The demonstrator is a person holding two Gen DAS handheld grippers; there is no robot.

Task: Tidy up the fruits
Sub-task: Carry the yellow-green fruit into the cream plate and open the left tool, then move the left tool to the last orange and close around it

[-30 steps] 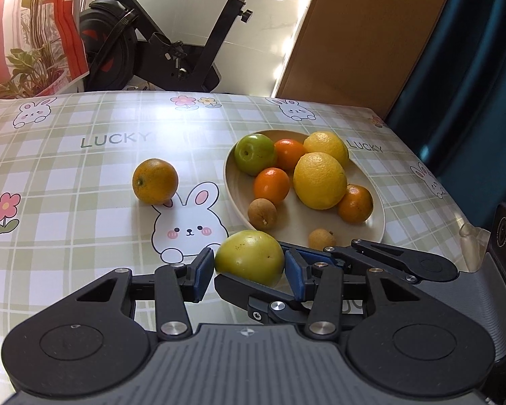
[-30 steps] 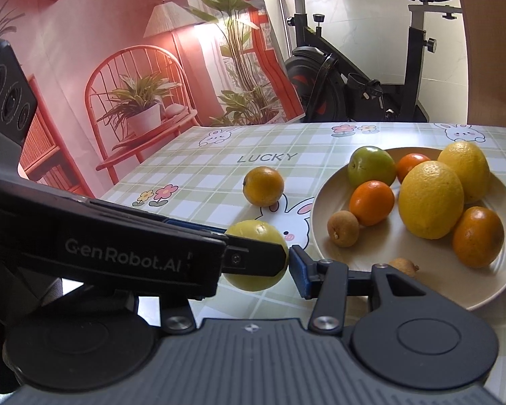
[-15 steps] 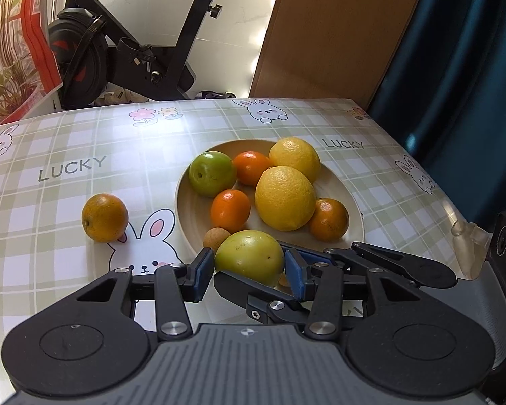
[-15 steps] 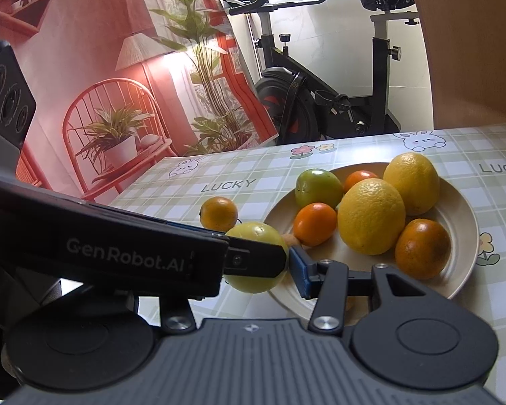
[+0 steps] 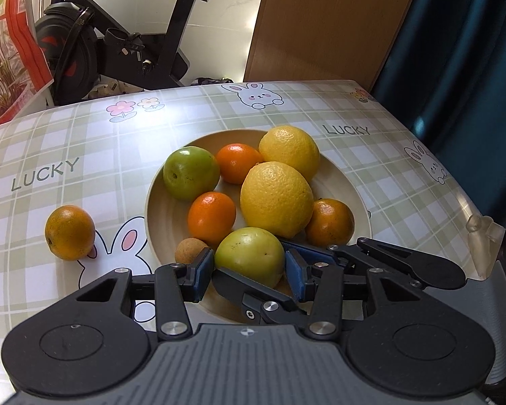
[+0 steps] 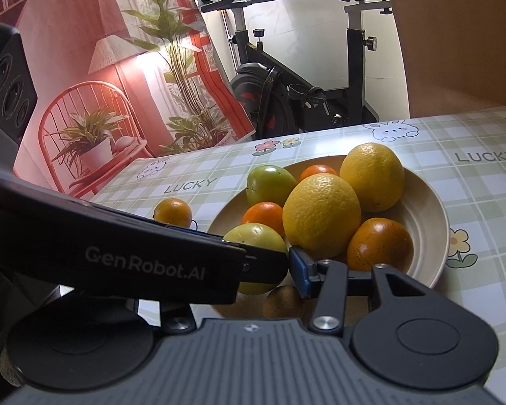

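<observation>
My left gripper (image 5: 249, 271) and my right gripper (image 6: 264, 268) are both shut on one yellow-green apple (image 5: 249, 253), also seen in the right wrist view (image 6: 256, 241). They hold it over the near part of the beige plate (image 5: 158, 209). The plate holds a green apple (image 5: 190, 172), two lemons (image 5: 276, 199), several oranges (image 5: 212, 217) and a small brown fruit (image 5: 189, 249). One orange (image 5: 69, 231) lies on the tablecloth left of the plate. The left gripper's arm hides the right gripper's left finger in the right wrist view.
The table (image 5: 67, 141) has a green checked cloth with rabbits and "LUCKY" print. An exercise bike (image 5: 118, 44) stands behind it. A wooden panel (image 5: 327, 23) and dark curtain (image 5: 462, 60) are at the back right. The table's right edge (image 5: 469, 202) is near.
Both grippers have carried the yellow-green apple forward and right, from the tablecloth by the rabbit print to over the plate's near part. The loose orange has stayed in place.
</observation>
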